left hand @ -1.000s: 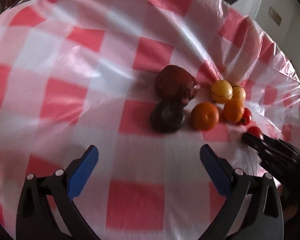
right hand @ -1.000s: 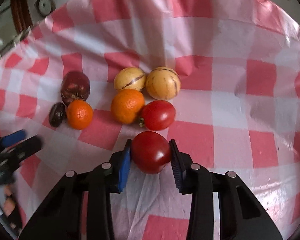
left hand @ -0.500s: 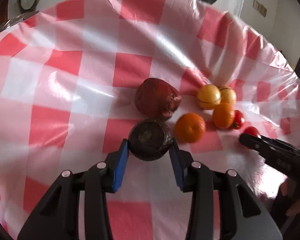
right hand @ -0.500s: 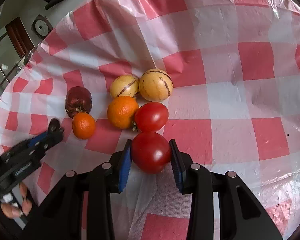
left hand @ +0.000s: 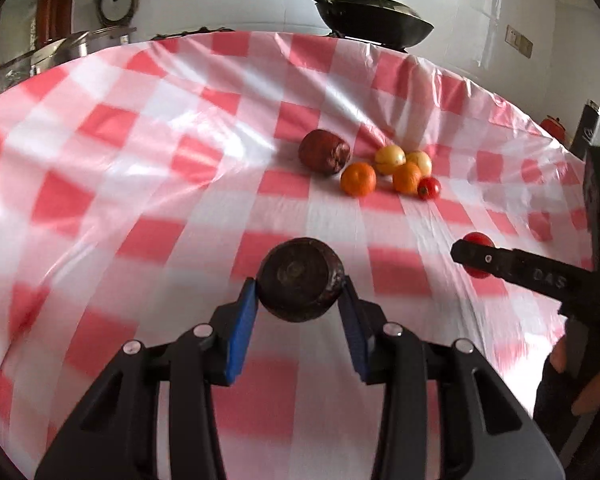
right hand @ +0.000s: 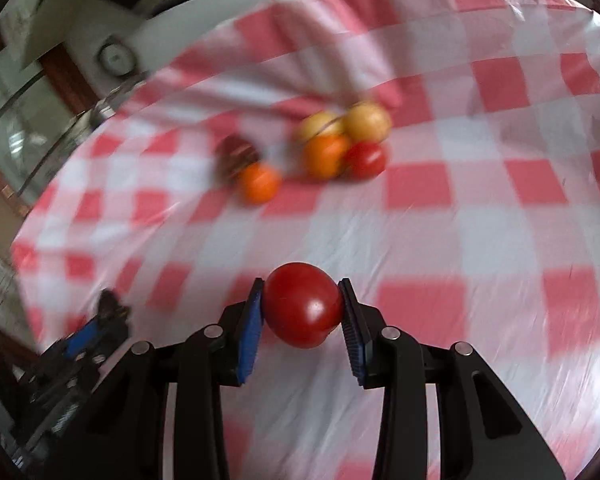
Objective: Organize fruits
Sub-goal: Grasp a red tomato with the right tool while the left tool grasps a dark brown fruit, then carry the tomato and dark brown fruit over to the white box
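Observation:
My left gripper is shut on a dark purple round fruit and holds it above the red-and-white checked tablecloth. My right gripper is shut on a red tomato, also lifted; it shows in the left wrist view at the right. On the cloth remain a dark red fruit, two oranges, two yellow striped fruits and a second tomato, clustered together.
A black lidded pan stands behind the table's far edge. Metal lids and a glass rim are at the back left. The left gripper shows at the lower left of the right wrist view.
Both grippers have lifted and pulled back from the cluster, each with its fruit. The left gripper, open one second ago, closed on the dark purple fruit.

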{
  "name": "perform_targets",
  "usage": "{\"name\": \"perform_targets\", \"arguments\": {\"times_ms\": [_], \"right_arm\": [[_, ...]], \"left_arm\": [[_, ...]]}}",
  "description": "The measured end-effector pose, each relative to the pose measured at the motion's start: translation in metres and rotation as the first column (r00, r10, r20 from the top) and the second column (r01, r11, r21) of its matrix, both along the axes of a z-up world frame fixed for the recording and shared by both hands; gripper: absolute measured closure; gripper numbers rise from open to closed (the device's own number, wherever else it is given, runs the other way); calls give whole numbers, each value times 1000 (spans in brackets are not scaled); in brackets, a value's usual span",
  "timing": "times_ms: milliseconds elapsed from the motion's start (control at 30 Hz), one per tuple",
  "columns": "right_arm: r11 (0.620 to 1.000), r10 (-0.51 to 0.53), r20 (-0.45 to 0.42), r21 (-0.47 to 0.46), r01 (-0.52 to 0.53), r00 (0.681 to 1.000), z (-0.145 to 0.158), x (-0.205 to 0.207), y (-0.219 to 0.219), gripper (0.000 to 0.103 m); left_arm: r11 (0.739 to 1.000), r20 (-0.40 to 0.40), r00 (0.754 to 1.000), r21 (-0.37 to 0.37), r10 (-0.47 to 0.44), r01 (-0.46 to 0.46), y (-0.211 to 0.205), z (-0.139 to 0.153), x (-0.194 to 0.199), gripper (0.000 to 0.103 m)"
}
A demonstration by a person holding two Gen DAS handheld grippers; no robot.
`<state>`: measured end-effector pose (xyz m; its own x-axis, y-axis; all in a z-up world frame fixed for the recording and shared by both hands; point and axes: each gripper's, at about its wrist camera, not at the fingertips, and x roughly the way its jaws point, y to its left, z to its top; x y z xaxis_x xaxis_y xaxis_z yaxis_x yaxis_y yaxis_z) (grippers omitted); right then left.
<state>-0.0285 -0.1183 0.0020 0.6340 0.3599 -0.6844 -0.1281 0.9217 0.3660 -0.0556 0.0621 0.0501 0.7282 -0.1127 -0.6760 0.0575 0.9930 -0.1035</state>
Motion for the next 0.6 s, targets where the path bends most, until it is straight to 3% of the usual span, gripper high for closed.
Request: {"name": "perform_targets", "arguments": {"times_ms": [133, 267, 600], "right_arm": [[996, 82, 32, -23, -81, 996, 8, -48, 26, 66], [989, 141, 81, -59, -137, 987, 17, -95, 43, 66], [965, 246, 99, -115, -235, 964, 13, -166, 75, 66]], "left_arm": [[999, -32, 999, -35, 22, -23, 9, -7, -40, 62], [999, -55, 998, -16, 38, -39, 20, -15, -84, 62], [996, -92, 993, -27, 79, -81, 41, -27, -150, 61]]}}
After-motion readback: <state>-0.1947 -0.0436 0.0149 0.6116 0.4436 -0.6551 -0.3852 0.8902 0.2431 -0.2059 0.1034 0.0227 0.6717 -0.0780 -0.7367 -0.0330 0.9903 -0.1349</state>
